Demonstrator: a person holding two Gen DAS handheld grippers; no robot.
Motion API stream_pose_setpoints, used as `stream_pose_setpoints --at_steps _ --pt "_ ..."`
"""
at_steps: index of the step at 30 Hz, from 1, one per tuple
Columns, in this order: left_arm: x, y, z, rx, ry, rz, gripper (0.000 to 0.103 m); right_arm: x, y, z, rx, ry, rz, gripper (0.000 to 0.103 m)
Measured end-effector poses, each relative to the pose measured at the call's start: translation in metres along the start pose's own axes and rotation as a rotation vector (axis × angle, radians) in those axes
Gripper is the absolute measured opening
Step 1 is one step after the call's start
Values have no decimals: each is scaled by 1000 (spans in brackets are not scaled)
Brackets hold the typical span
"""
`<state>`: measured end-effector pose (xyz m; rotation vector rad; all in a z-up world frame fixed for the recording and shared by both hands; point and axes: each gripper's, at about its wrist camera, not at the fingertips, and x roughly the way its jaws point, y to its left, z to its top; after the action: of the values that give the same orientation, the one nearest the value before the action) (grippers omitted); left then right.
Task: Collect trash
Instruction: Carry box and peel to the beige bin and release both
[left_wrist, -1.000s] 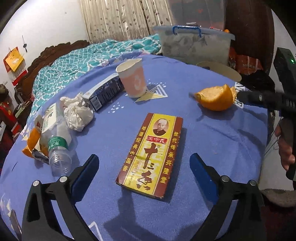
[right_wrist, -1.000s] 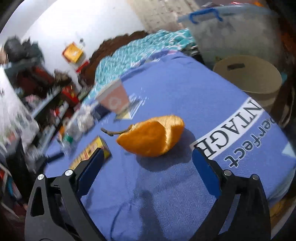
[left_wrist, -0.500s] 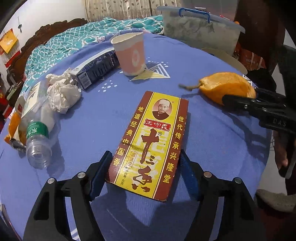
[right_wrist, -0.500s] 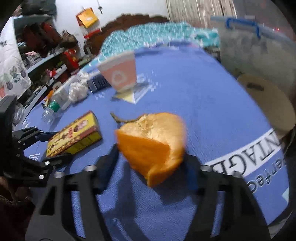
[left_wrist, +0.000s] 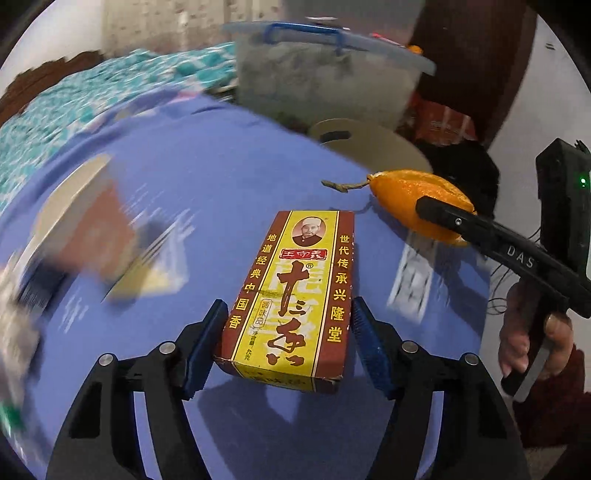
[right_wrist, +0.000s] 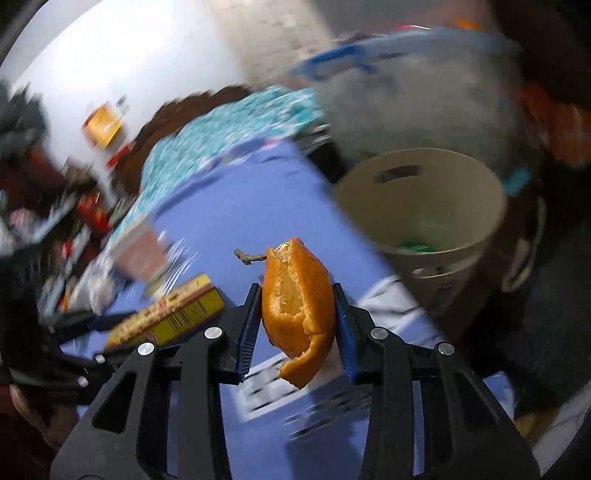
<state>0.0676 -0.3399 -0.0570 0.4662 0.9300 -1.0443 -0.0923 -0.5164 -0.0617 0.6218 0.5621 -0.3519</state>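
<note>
My left gripper (left_wrist: 290, 347) is shut on a red and yellow spice box (left_wrist: 295, 291) and holds it lifted off the blue tablecloth (left_wrist: 221, 166). My right gripper (right_wrist: 297, 332) is shut on an orange peel (right_wrist: 295, 295) with a short stem, held above the table; the peel (left_wrist: 410, 199) also shows at the right in the left wrist view. The box (right_wrist: 170, 317) shows at the left in the right wrist view. A beige waste bin (right_wrist: 432, 206) stands beyond the table's right edge, with some green trash inside.
A paper cup (left_wrist: 88, 221), blurred, stands on the table at the left. A clear storage bin with a blue handle (left_wrist: 325, 74) sits behind the table. A bed with a teal cover (left_wrist: 92, 92) lies at the back left. Other trash at the left edge is blurred.
Both grippers closed on their items and lifted them: the left took the spice box, the right the orange peel. Both views swung right toward the bin.
</note>
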Motion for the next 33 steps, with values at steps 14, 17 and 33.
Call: stream_pose_setpoints --at_steps 14,17,33 --pt "120 -56 138 19 29 -61 65 39 -91 56 378 -18 -32 68" --pt "130 -59 146 17 36 -25 86 41 -91 57 374 -41 -49 74" --pt "12 0 20 -23 -51 56 88 23 -62 53 223 -167 -178 76"
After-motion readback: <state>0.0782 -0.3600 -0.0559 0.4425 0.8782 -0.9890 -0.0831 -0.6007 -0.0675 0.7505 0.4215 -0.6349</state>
